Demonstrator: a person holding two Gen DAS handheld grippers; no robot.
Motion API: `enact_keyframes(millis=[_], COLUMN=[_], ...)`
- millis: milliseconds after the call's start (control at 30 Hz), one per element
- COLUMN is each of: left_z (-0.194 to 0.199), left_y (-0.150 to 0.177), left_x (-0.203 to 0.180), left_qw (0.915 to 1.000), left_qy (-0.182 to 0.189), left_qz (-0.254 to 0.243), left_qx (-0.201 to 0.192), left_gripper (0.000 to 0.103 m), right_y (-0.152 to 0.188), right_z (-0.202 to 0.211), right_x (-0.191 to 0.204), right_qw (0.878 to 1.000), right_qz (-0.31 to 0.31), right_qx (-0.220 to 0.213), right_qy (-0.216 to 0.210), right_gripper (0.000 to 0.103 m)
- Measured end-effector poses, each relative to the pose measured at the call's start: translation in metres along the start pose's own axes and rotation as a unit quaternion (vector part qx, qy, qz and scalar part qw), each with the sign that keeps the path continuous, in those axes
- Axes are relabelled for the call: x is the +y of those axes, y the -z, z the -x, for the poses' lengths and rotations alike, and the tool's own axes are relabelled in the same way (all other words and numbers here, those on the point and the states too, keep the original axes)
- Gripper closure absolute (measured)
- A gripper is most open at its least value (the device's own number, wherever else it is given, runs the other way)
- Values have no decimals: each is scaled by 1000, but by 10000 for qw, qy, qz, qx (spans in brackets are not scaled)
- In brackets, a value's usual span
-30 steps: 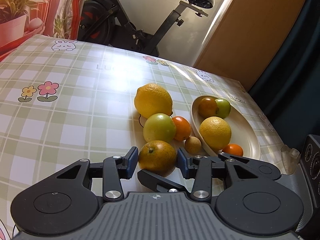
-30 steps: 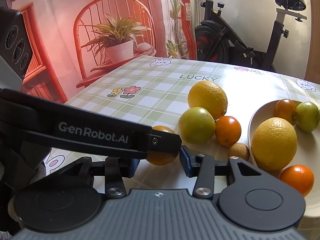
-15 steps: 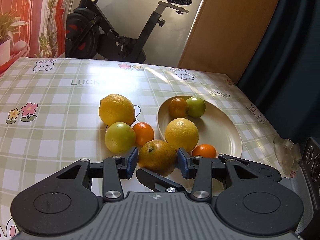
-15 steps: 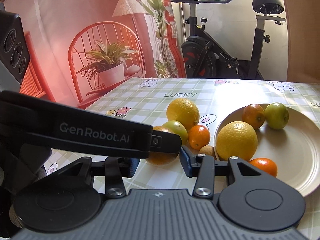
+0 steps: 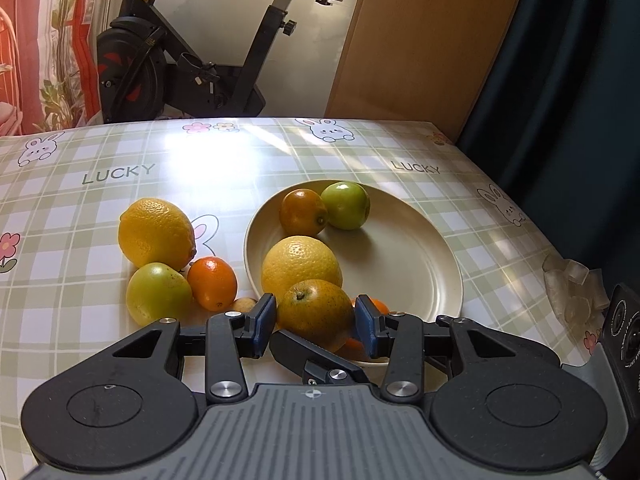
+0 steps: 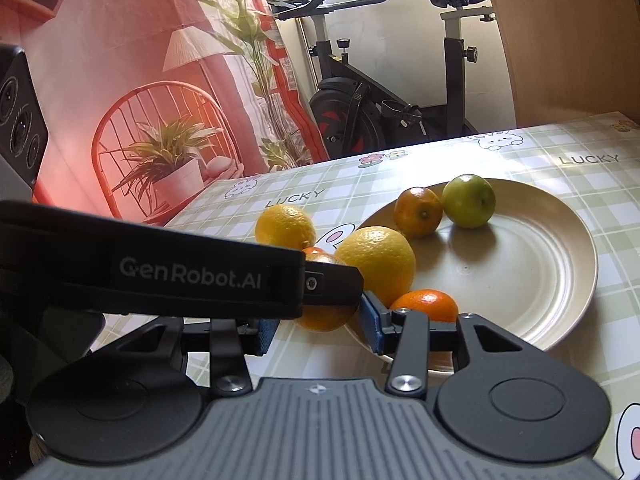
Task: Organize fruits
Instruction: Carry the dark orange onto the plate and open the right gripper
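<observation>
The left tool [image 5: 315,322] holds a speckled orange [image 5: 314,314] between its two blue pads, one pad pressed to each side of the fruit. A dark finger of the right tool crosses just under the orange in the left wrist view.

In the right wrist view the left tool's black arm, lettered in white, lies across the frame in front of the right tool [image 6: 320,326] and hides most of the same orange [image 6: 326,318]. The right tool's blue pads stand at either side of that fruit, set narrow; the left pad is half hidden, so whether these pads press on the orange cannot be told.

Just ahead of the held orange sits a cream plate [image 5: 400,260] on the checked tabletop [image 5: 80,208]. On the plate, nearest the left tool, lies a large yellow lemon [image 5: 302,262], with a small tangerine [image 6: 426,304] beside it at the near rim. At the far side of the plate a dark orange [image 5: 302,212] and a green fruit [image 5: 346,205] touch each other.

Ahead and to the left of the left tool, off the plate, lie a second lemon [image 5: 156,234], a yellow-green fruit [image 5: 158,294], a small bright orange [image 5: 212,282] and a little tan fruit [image 5: 245,304], all close together. An exercise bike [image 5: 192,60] stands beyond the tabletop.
</observation>
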State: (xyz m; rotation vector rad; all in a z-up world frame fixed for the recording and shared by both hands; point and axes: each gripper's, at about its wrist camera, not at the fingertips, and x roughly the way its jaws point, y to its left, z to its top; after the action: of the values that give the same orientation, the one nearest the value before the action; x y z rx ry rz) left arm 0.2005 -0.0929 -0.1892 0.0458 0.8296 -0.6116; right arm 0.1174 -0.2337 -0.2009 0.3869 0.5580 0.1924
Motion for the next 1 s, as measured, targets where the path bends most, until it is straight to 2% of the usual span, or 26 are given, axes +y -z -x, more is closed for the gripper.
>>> enact_keyframes(millis=[200,533,1000], left_z=[-7,-25,-32], left_y=[-10,-18,-15], left_x=[3,5,2], left_qw=[9999,9998,9999], left_qy=[-53,-62,-90], left_qz=[87,172,78], left_qx=[-24,-8,-25], left_gripper=[57,57,57], right_y=[-3,-5,-1], right_z=[-3,-18,-27], right_x=[-8,-8,-10], right_qw=[9999,9978,9975], right_qz=[82,555,548], right_qx=[-138,-304,-295], right_qy=[45,198,327], right_gripper=[57,57,57])
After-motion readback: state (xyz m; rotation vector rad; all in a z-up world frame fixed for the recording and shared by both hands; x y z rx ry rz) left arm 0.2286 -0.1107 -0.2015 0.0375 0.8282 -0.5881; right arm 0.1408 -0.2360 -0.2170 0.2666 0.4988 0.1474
